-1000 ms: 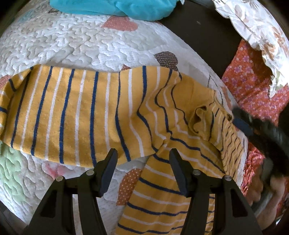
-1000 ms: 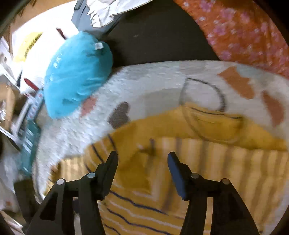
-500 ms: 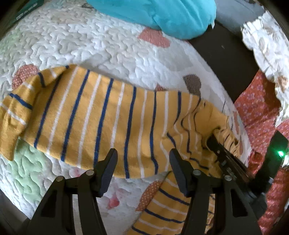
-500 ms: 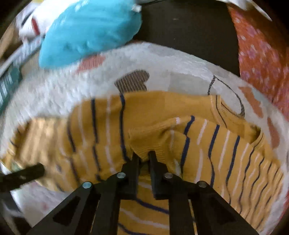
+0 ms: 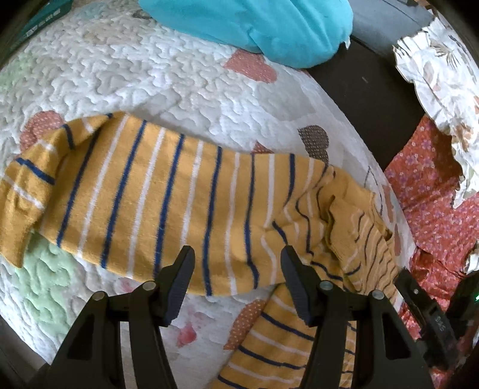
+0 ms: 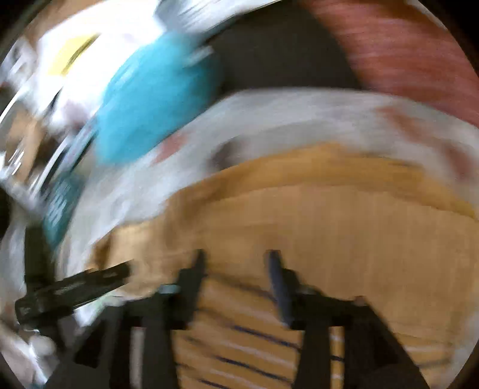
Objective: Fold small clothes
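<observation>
A mustard-yellow small shirt (image 5: 179, 203) with navy and white stripes lies stretched across the white quilt (image 5: 149, 83), one sleeve trailing toward the bottom of the left wrist view. My left gripper (image 5: 236, 254) hovers open over the shirt's near hem, nothing between its fingers. The right wrist view is badly blurred. My right gripper (image 6: 236, 260) is above the shirt (image 6: 329, 215) with its jaws opening and no cloth pinched between them. Bunched fabric sits near the collar (image 5: 344, 215). One right finger (image 5: 419, 299) shows at the lower right of the left wrist view.
A teal cushion (image 5: 254, 27) rests at the quilt's far edge. Red floral cloth (image 5: 428, 203) and white floral fabric (image 5: 443, 59) lie to the right, beyond a dark gap (image 5: 368, 89). A teal box (image 5: 45, 18) is at the far left.
Half a second ago the right gripper was shut on a fold of the shirt near the collar; now it has let go and swung away fast. The left gripper drifted slightly, still open.
</observation>
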A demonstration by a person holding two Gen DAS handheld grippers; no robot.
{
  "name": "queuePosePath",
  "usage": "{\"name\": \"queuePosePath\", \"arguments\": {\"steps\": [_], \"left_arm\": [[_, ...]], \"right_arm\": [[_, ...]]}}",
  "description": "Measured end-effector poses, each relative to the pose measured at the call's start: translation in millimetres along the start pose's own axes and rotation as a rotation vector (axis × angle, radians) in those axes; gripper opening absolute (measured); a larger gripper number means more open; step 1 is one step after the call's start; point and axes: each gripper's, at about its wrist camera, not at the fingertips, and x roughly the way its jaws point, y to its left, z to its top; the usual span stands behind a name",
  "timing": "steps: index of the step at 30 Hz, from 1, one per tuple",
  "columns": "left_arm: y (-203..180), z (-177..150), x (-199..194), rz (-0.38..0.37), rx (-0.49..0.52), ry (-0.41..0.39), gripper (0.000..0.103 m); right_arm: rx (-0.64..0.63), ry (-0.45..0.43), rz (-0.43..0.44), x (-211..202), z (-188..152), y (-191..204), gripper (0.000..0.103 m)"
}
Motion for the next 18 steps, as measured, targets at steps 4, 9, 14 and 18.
{"name": "queuePosePath", "arguments": {"steps": [4, 9, 14, 18], "left_arm": [[-20.6, -13.3, 12.8, -0.002, 0.074, 0.036, 0.059], [-49.6, -30.9, 32.9, 0.047, 0.188, 0.057, 0.059], [-59.9, -38.6, 41.6, 0.103, 0.239, 0.056, 0.059], [-57.5, -37.1, 43.4, 0.124, 0.233, 0.067, 0.059]], "right_arm": [[0.165, -0.024, -0.307, -39.0, -21.4, -116.5, 0.063], [0.338, 0.023, -0.379, -44.6, -60.0, -196.0, 0.063], [0.429, 0.026, -0.264, -31.7, -72.5, -210.8, 0.024], [0.474, 0.021, -0.318, -42.7, -74.6, -227.5, 0.019]]}}
